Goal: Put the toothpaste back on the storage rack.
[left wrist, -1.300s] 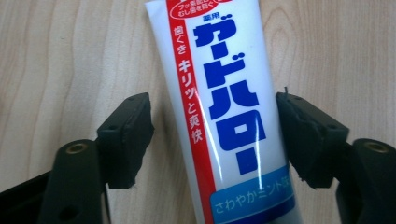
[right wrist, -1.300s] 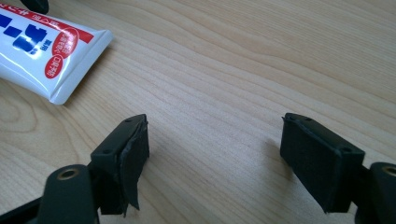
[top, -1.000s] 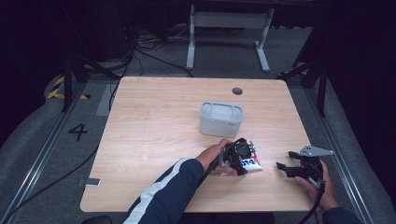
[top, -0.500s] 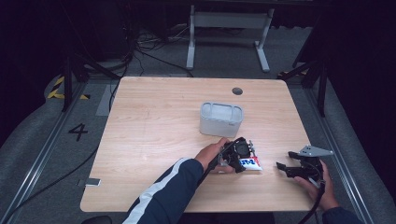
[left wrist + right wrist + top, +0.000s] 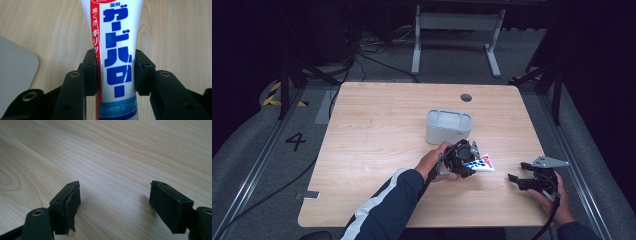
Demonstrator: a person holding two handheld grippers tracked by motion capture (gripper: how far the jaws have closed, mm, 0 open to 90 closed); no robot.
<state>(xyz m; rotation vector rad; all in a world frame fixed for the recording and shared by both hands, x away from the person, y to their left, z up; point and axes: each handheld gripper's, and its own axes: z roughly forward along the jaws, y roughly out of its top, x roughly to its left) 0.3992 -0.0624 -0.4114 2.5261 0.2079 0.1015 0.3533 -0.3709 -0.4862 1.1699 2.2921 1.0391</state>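
Now we see the left gripper (image 5: 115,72) clamped on the toothpaste tube (image 5: 115,50) near the grey container (image 5: 449,126), while the right gripper (image 5: 115,206) hovers, jaws apart, over the table (image 5: 377,130).

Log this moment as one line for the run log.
left tongs: shut on toothpaste tube | right tongs: open, holding nothing | grey container: on table

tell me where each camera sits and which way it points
High view: above the person's side, facing forward and down on the table; shows both forearms, left gripper, right gripper, grey box.
Left gripper view: rides the left gripper, looking along its jaws, closed on the toothpaste tube.
Right gripper view: rides the right gripper, jaws apart over bare wood.
Shared: the high and left gripper views both show the tube.
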